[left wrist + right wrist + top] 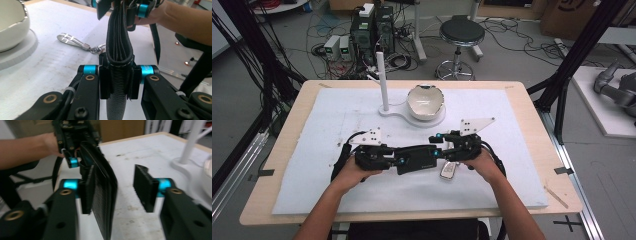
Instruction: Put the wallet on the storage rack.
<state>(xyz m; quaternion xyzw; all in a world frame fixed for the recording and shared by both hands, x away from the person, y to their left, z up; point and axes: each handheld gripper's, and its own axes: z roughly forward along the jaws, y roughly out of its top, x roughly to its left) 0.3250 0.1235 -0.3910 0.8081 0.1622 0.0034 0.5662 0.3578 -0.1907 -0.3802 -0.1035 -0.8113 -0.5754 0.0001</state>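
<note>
Left hand-held gripper [117,75] clamps black stitched leather wallet [119,42] | right hand-held gripper [117,187] jaws wide, wallet against one jaw | wallet above tabletop [522,100] near-edge middle | keyring [75,42] lies loose | goal unstated, progress unclear.

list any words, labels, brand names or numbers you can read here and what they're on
None can be read.
Black wallet: a faint pale mark on its face in the high view, too small to read.
Cardboard box on the floor: a dark printed mark, cut off and blurred.
Key fob: no legible marking.
</note>
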